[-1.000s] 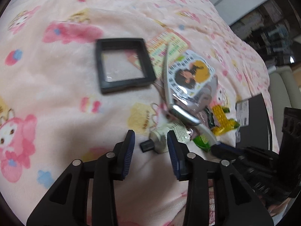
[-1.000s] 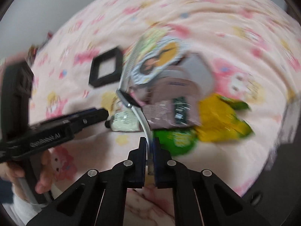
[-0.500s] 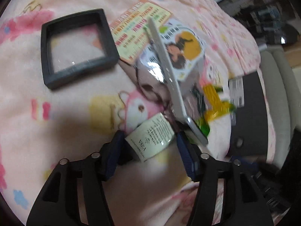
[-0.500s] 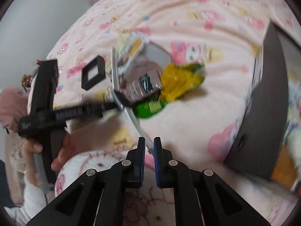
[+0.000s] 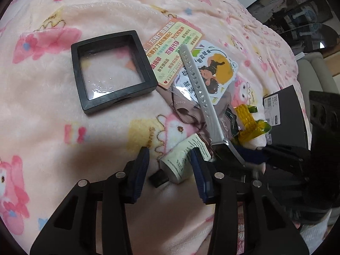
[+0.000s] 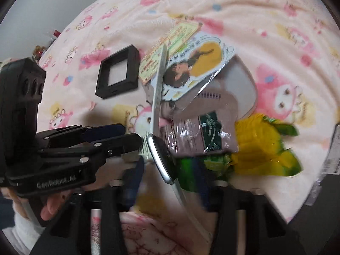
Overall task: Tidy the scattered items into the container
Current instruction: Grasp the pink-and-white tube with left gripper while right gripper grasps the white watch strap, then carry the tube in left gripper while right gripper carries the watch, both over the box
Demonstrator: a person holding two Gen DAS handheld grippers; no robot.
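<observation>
A pink cartoon-print blanket (image 5: 53, 127) covers everything under both claws. The dark container (image 5: 291, 116), with a white label on its near edge, sits well off to the right of the left claw (image 5: 170, 170) and at the far right edge of the right claw's view. Ahead and to the left of the left claw lies a black square frame case (image 5: 112, 70) with a clear window, flat on the blanket. Just right of it, further ahead of the claw, a printed card (image 5: 174, 48) and a cartoon sticker pack (image 5: 214, 72) overlap, with a brown clear-wrapped packet (image 6: 201, 131) below them. A yellow corn-shaped packet (image 5: 250, 123) and a green packet (image 6: 212, 163) lie ahead and to the right of the right claw (image 6: 167, 180). A watch (image 5: 204, 89) with a pale perforated strap stretches across the pile, its dark body nearest the claws. The right claw is blurred, but its jaws seem to stand apart; they have just been opening, with the watch's lower strap running between them and no pad pressing on it. The left claw, held by a person's hand (image 6: 53, 206), is partly open, its jaws just closing; a small pale tube (image 5: 182, 161) with a black cap lies between them, against the right pad and clear of the left one.
</observation>
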